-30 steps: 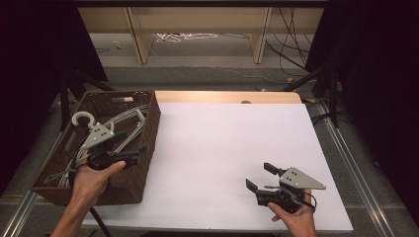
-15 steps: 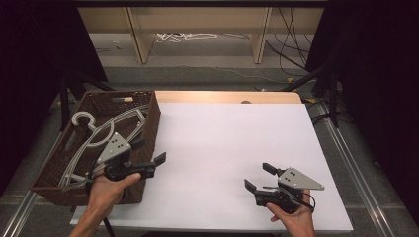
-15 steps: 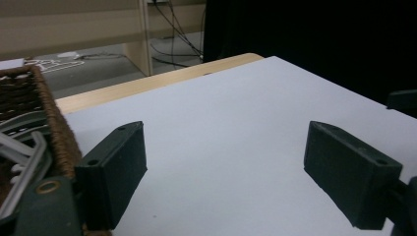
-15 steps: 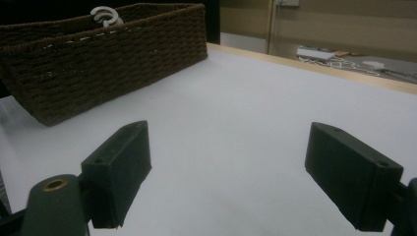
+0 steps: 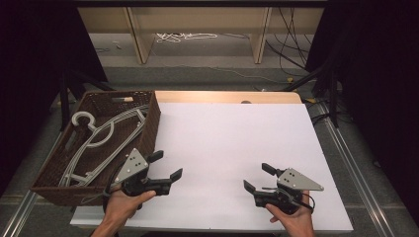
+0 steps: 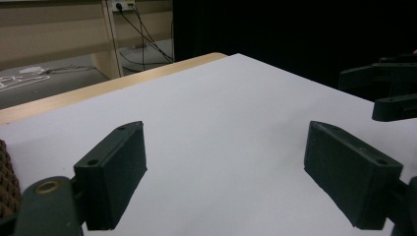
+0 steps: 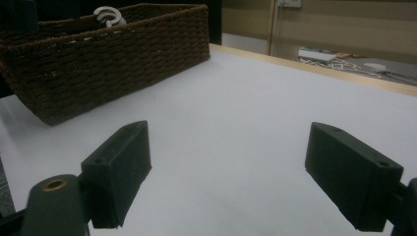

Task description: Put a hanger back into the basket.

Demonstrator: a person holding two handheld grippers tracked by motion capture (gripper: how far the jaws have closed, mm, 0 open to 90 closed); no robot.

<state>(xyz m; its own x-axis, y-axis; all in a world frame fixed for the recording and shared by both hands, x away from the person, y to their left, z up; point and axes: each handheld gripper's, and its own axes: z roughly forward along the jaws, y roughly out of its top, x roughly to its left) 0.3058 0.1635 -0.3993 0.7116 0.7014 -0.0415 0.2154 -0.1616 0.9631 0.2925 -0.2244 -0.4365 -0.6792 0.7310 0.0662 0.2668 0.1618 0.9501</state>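
A brown wicker basket (image 5: 152, 123) stands on the left of the white table (image 5: 232, 133), with several grey hangers (image 5: 96, 140) lying in it. Just right of the basket's near corner, my left gripper (image 5: 166, 165) is open over the table, with nothing between its jaws. In the left gripper view, its fingers (image 6: 114, 172) frame bare white surface. My right gripper (image 5: 257, 177) is open near the front right, also with nothing between its jaws. The right gripper view looks across the table at the basket (image 7: 108, 54), above whose rim a white hanger hook (image 7: 109, 15) pokes.
The table's wooden far edge (image 5: 222, 96) borders a lower floor with cables and shelf legs. Metal rails (image 5: 353, 163) run along both table sides. In the left gripper view, the other gripper (image 6: 388, 93) shows at the far right.
My left gripper has come out from over the basket, moving right and toward the front, and is now over the white table. The right gripper has stayed in place.
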